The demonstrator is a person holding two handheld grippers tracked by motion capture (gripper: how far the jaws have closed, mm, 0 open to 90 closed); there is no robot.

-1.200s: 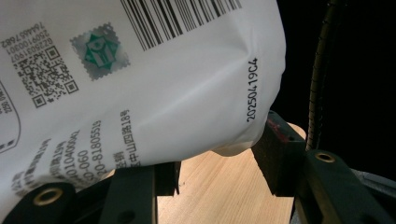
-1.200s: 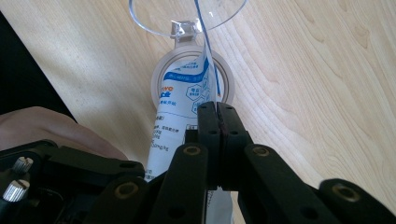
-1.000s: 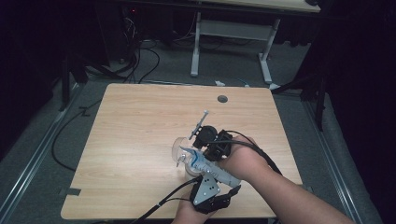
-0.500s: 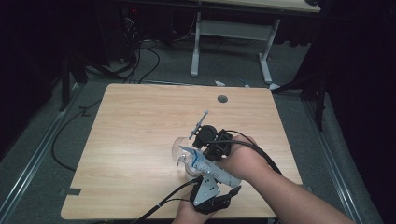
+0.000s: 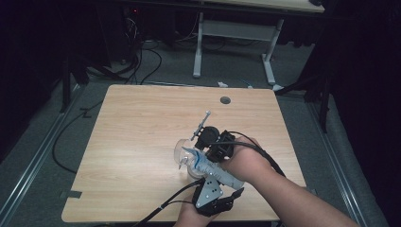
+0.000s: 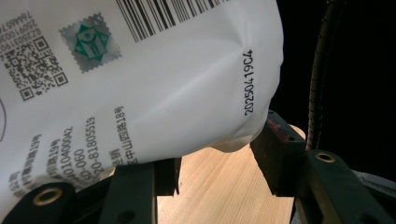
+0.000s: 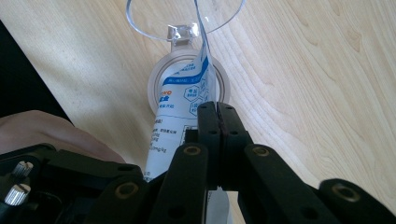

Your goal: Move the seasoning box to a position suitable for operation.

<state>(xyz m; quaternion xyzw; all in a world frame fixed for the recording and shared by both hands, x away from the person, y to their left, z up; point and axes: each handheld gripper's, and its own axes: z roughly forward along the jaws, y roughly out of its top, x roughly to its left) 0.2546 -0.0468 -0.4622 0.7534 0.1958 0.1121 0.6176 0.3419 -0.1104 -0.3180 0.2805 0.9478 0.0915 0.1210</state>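
Note:
A white pouch (image 5: 215, 169) with blue print lies slanted over the table, its top end dipping into a clear round jar (image 5: 182, 150). My left gripper (image 5: 215, 182), near the table's front edge, is shut on the pouch's lower part; the left gripper view has the barcoded pouch (image 6: 154, 88) between the jaws of that gripper (image 6: 215, 158). My right gripper (image 5: 203, 152) is shut on the pouch's upper edge. In the right gripper view its jaws (image 7: 218, 109) meet on the pouch (image 7: 180, 112) above the jar's mouth (image 7: 159, 88), with the clear hinged lid (image 7: 187, 14) swung open.
The light wooden table (image 5: 142, 142) has a round cable hole (image 5: 225, 100) at the back. A thin metal piece (image 5: 201, 124) sticks up just behind the jar. Cables trail off the front edge and across the floor; another desk's legs (image 5: 269, 52) stand behind.

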